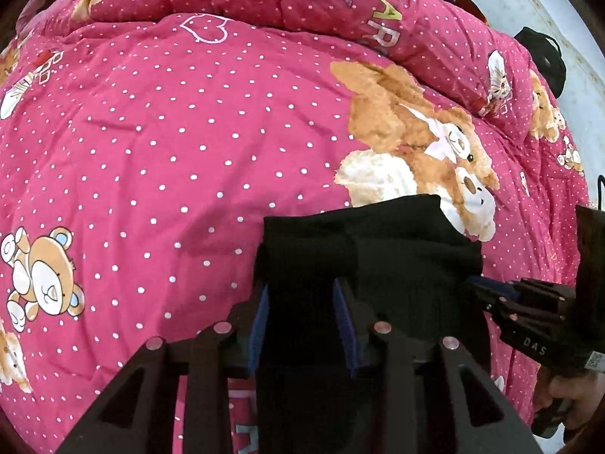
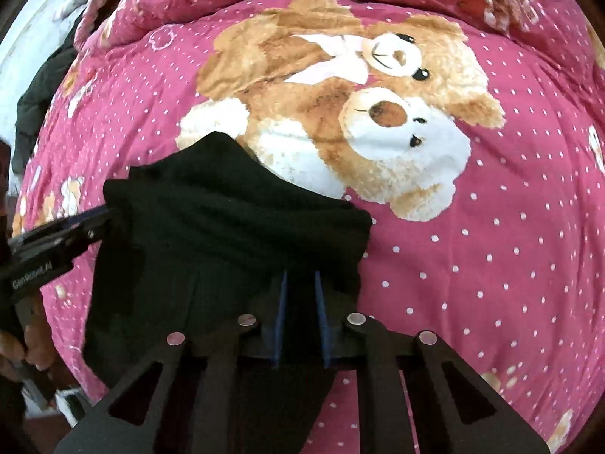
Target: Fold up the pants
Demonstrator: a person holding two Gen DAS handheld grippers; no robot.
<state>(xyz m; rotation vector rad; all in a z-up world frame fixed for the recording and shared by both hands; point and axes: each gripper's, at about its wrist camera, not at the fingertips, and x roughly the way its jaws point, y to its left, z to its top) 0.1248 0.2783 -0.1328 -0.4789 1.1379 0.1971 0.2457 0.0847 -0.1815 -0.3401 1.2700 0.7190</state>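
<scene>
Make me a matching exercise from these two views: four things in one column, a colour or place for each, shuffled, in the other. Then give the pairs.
Things:
1. pants
2. quilt
3. big bear print
4. heart outline

Descriptions:
A. brown and white, just beyond the pants
B. black, bunched between both tools
C. near the quilt's far fold
D. pink with white dots

Pairs: 1-B, 2-D, 3-A, 4-C
</scene>
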